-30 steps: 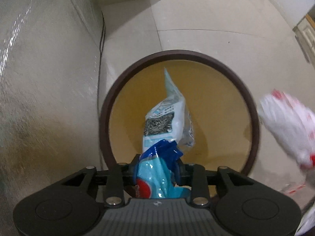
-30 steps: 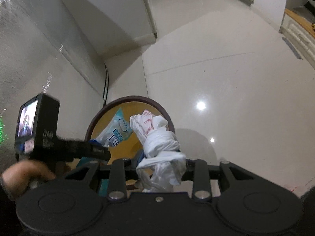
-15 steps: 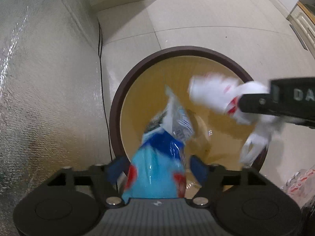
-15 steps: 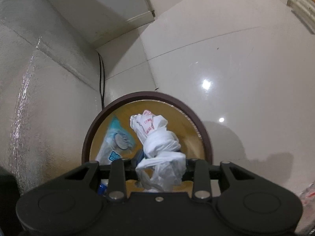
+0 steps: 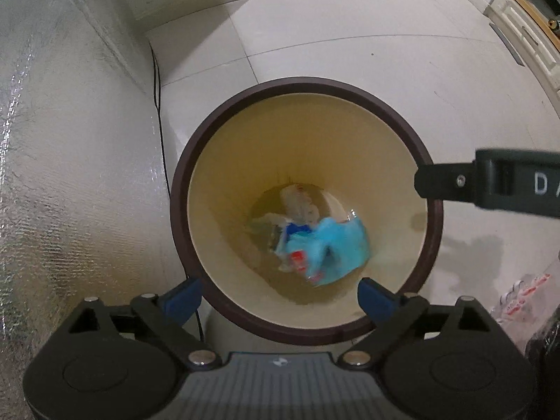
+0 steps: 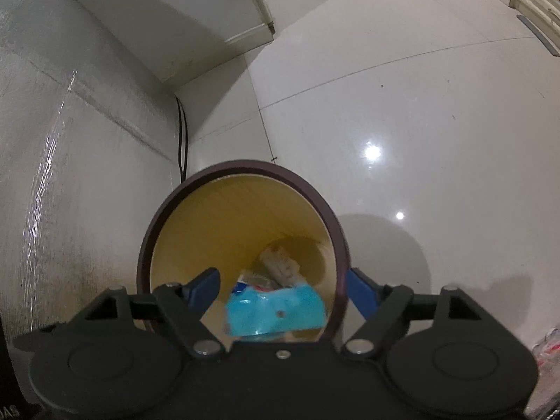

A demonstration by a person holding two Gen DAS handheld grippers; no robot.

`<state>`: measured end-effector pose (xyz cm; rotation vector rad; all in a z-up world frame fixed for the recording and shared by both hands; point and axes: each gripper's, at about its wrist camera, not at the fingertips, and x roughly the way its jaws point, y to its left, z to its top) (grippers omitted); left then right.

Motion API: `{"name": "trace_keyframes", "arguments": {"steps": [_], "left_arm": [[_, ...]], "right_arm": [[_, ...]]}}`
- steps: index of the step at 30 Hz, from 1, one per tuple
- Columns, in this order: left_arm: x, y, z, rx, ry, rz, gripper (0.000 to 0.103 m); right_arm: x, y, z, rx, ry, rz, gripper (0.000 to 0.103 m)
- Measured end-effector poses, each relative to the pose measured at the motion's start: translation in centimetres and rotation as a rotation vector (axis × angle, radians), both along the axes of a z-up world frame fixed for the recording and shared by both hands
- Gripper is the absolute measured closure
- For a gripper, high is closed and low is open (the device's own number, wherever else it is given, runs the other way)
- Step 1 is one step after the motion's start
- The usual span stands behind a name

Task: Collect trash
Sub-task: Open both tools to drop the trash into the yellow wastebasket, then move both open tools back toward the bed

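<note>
Pale floor tiles [image 5: 350, 17] are seen around the bin [image 5: 182, 189], over which the left gripper [image 5: 280, 295] and right gripper [image 6: 281, 288] are held, jaws opening and empty, so that the blue wrapper [image 5: 329, 245] and white bag [image 6: 278, 262] are dropped inside.

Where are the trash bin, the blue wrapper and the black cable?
trash bin [image 5: 182, 189], left wrist view, dark rim at left
blue wrapper [image 5: 336, 241], left wrist view, crumpled middle
black cable [image 6: 182, 140], right wrist view, stretch along the wall

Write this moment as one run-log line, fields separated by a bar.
left gripper: opening, nothing between | right gripper: opening, nothing between | blue wrapper: inside bin | bin: upright on floor, by foil wall
</note>
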<state>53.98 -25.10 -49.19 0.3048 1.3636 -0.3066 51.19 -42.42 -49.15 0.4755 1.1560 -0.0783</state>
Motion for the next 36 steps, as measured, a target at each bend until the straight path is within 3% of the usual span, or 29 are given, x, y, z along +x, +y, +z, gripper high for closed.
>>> {"name": "trace_keyframes", "arguments": {"steps": [12,26,36], "left_arm": [[-0.5,1.4,3.0,0.025,-0.031,0.051,0.0],[-4.3,3.7,7.6,0.024,-0.109,0.129,0.0],[-8.6,5.6,13.9,-0.004,-0.204,0.187,0.0]], "right_arm": [[-2.5,0.3,2.9,-0.103,-0.006,0.091,0.0],[-6.6,0.4,8.3,-0.157,-0.061,0.129,0.0],[-10.9,1.1,14.1,-0.216,-0.143,0.149,0.0]]}}
